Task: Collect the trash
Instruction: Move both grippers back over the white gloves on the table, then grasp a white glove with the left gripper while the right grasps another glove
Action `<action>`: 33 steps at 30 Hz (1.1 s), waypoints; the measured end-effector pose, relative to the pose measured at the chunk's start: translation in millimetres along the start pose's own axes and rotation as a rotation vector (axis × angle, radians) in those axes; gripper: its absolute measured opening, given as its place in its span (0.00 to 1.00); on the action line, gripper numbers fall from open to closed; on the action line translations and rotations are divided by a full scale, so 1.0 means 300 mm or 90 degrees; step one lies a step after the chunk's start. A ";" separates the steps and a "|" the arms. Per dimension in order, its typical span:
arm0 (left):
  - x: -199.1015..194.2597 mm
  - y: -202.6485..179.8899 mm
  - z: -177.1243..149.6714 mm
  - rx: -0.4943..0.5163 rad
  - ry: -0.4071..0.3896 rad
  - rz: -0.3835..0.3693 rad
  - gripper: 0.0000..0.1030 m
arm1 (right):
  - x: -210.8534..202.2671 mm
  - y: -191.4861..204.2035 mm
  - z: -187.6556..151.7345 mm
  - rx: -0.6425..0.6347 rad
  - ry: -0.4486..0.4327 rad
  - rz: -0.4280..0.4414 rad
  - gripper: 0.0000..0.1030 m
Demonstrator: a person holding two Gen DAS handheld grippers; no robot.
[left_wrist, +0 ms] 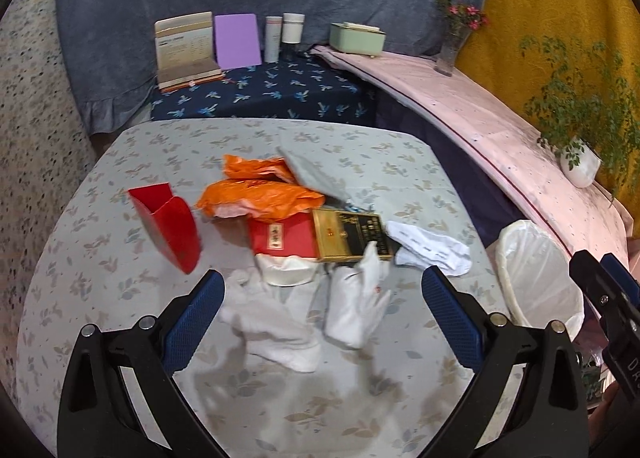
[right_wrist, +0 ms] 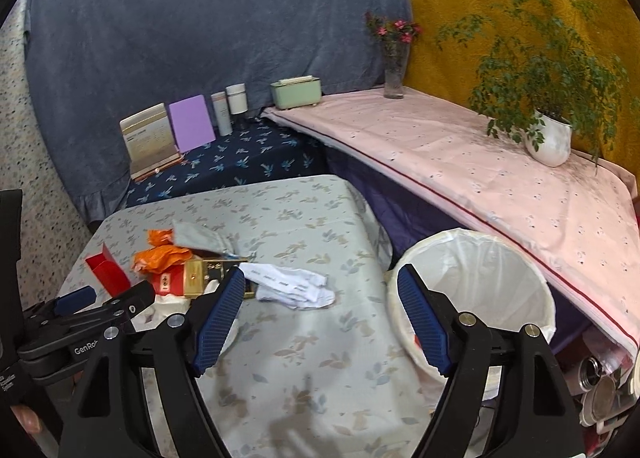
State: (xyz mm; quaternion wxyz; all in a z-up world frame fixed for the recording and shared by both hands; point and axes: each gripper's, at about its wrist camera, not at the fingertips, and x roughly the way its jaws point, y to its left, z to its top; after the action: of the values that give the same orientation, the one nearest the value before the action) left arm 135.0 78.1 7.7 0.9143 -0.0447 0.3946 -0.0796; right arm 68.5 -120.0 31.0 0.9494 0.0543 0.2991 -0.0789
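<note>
Trash lies in a pile on the floral tablecloth (left_wrist: 120, 298): crumpled white tissues (left_wrist: 276, 326), a white wrapper (left_wrist: 360, 306), printed white paper (left_wrist: 430, 248), a gold and black box (left_wrist: 352, 234), a red packet (left_wrist: 282, 238), orange plastic bags (left_wrist: 256, 189), a grey pouch (left_wrist: 316, 173) and an open red box (left_wrist: 168, 225). My left gripper (left_wrist: 322, 298) is open and empty just above the tissues. My right gripper (right_wrist: 320, 298) is open and empty, between the printed paper (right_wrist: 292, 286) and the white-lined bin (right_wrist: 480, 290). The bin (left_wrist: 536, 278) stands off the table's right edge.
A dark blue table (left_wrist: 264, 93) at the back holds a calendar, a purple card, two tubes. A pink-covered counter (right_wrist: 480, 161) on the right holds a green box, a flower vase (right_wrist: 394, 57) and a potted plant (right_wrist: 548, 129). Metal objects lie under it.
</note>
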 end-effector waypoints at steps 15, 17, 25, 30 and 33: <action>0.084 0.225 -0.058 -0.079 0.072 0.009 0.92 | 0.148 0.207 -0.083 -0.044 0.074 0.045 0.73; 0.106 0.237 -0.069 -0.088 0.087 0.004 0.92 | 0.169 0.221 -0.097 -0.047 0.084 0.048 0.73; 0.225 0.249 -0.111 -0.116 0.155 -0.018 0.89 | 0.253 0.256 -0.136 -0.056 0.122 0.048 0.73; 0.281 0.238 -0.129 -0.108 0.184 -0.034 0.69 | 0.294 0.260 -0.139 -0.051 0.134 0.048 0.73; 0.295 0.238 -0.139 -0.101 0.194 -0.046 0.55 | 0.328 0.261 -0.141 -0.045 0.146 0.053 0.73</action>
State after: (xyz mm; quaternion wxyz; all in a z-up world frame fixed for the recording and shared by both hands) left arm 172.4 131.6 -94.4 0.8342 -0.1185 0.5315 -0.0868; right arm 138.5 -48.2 -55.9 0.9128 0.0419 0.4057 -0.0222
